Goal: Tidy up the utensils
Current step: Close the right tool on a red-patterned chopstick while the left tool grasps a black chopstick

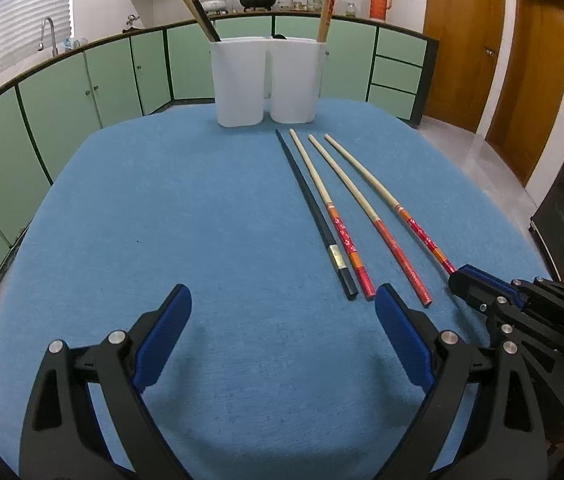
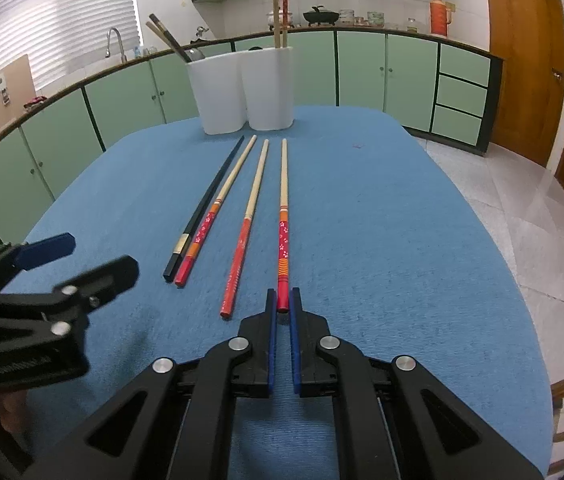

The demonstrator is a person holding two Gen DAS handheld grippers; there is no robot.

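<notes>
left tongs (image 2: 82, 256) blurred, holder (image 1: 266, 80) contents hidden

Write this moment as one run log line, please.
right gripper: shut on rightmost chopstick | left gripper: open, empty | three chopsticks on table | holder: partly filled

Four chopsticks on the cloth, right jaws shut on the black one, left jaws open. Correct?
Not quite: the right gripper is shut on the rightmost red chopstick, not the black chopstick, as the right wrist view shows. Four chopsticks and the open left gripper are correct.
</notes>
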